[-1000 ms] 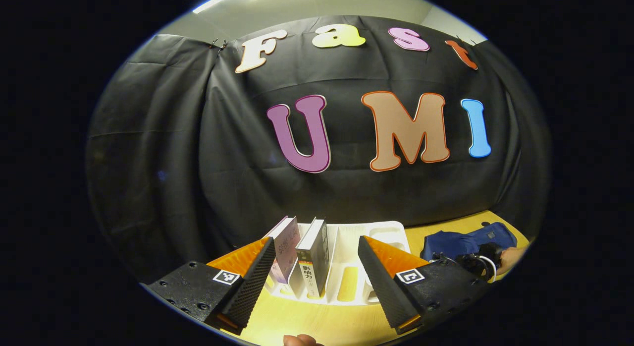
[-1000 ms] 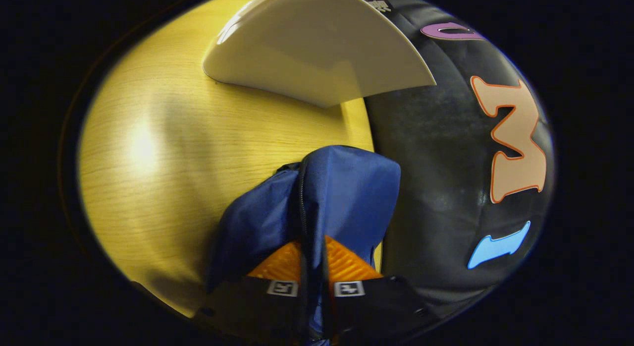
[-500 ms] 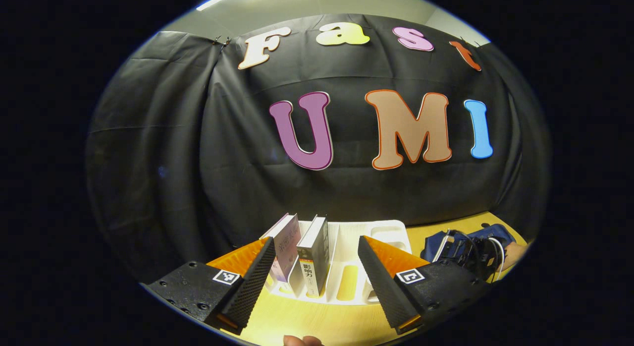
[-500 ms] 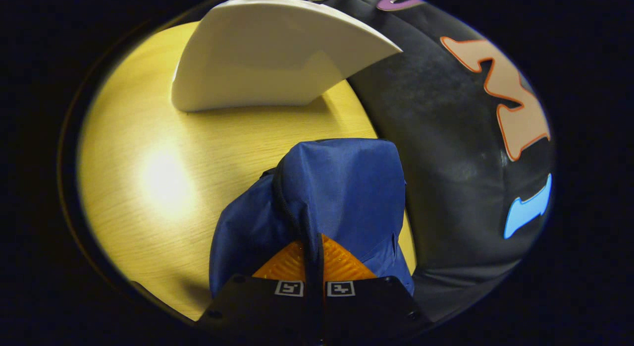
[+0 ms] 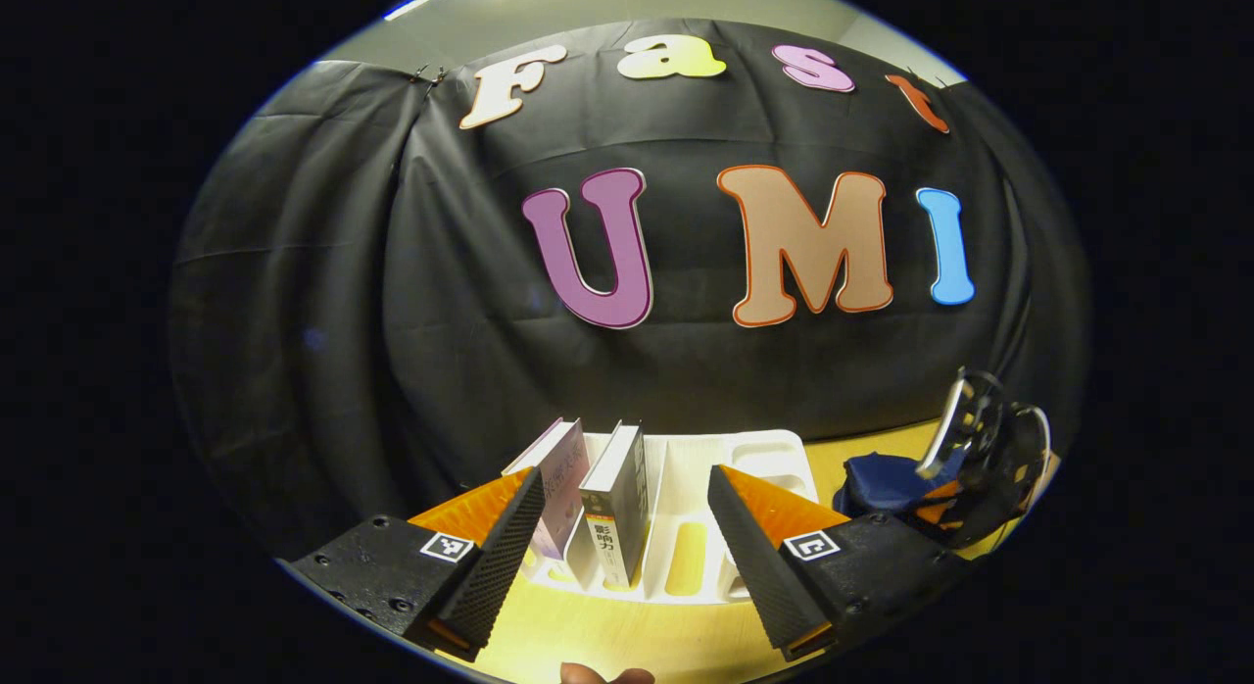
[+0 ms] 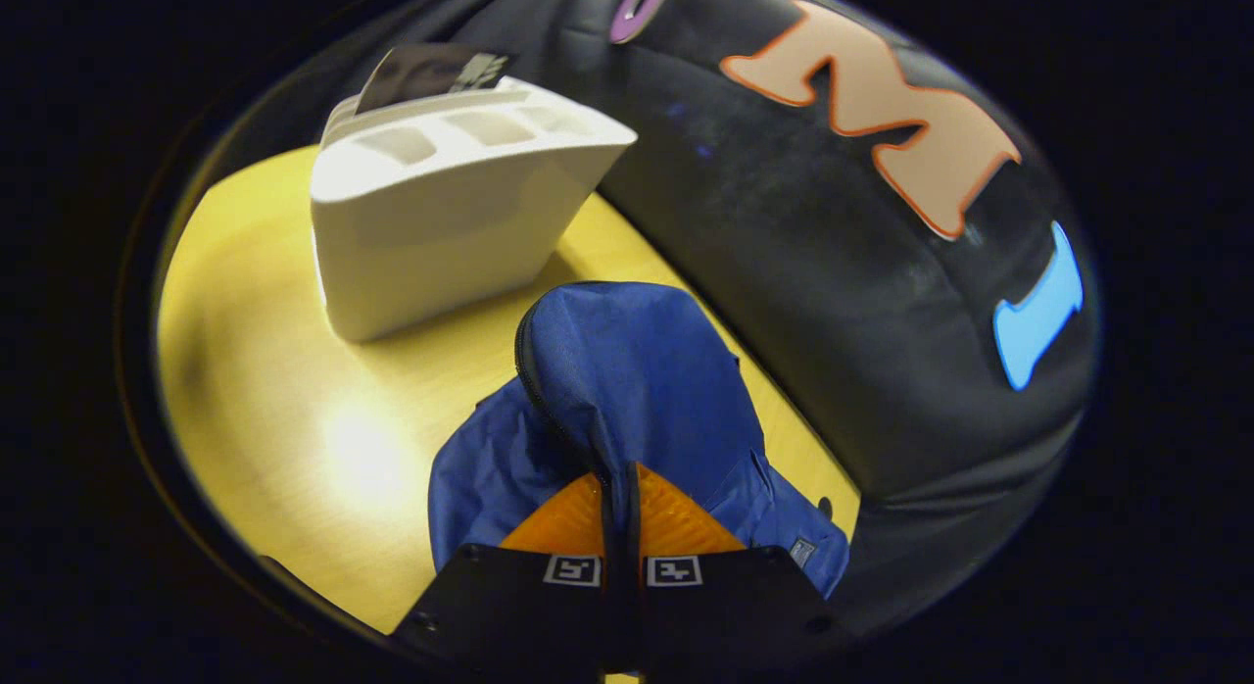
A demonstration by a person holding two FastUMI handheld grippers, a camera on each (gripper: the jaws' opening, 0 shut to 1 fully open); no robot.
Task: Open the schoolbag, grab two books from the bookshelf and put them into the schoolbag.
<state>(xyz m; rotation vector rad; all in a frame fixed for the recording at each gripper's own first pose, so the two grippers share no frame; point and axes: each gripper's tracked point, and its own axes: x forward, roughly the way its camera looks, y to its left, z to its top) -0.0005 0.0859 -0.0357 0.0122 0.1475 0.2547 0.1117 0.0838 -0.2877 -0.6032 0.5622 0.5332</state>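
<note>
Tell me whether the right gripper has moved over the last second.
Yes. In the left gripper view, the right gripper has risen from the table beside the white bookshelf, lifting the schoolbag.

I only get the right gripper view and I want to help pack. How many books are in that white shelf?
Observer: Two books stand upright, side by side, in the bookshelf, in its slots at the left of the left gripper view.
Operator: Is the other gripper holding one?
Observer: No. The left gripper is open, pointing at the books, and holds nothing.
Operator: Is there anything else in the shelf?
Observer: From the front, the slots right of the books look empty.
</note>
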